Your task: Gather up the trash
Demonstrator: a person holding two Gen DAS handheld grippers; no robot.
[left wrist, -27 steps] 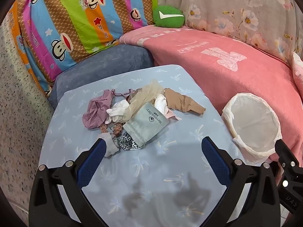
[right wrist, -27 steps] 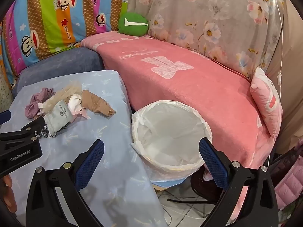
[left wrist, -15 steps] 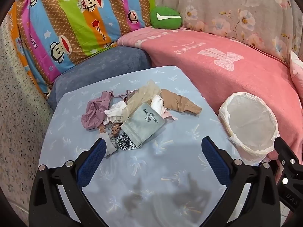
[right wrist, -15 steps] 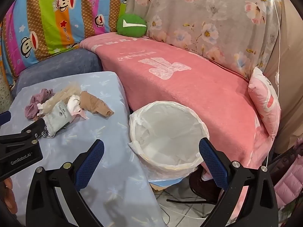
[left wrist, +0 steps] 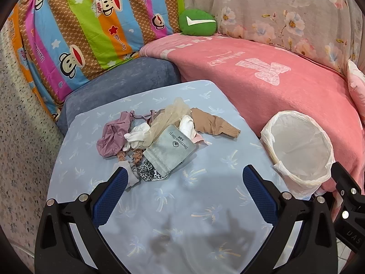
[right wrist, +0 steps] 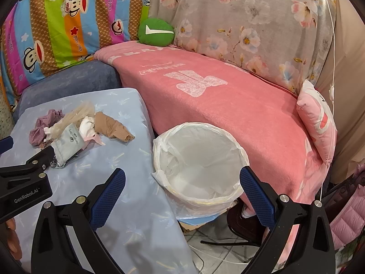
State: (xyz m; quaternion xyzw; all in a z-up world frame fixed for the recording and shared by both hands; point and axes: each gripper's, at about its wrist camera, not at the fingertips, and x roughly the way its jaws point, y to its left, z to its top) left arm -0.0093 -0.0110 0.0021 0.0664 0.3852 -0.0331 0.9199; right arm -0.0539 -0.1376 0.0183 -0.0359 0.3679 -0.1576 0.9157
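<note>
Blue-padded left tongs (left wrist: 182,182) wide apart, empty, hovering over table (left wrist: 205,223), nearer edge of rag heap (left wrist: 159,139) at frame centre than a moment back. Right tongs (right wrist: 182,182) also spread, empty, bracketing lined bin (right wrist: 198,162) at lower centre; view barely shifted. Nothing collected yet; likely lining up first grab on heap's near edge.

Pouch (right wrist: 68,142) partly behind left claw (right wrist: 4,157)
</note>
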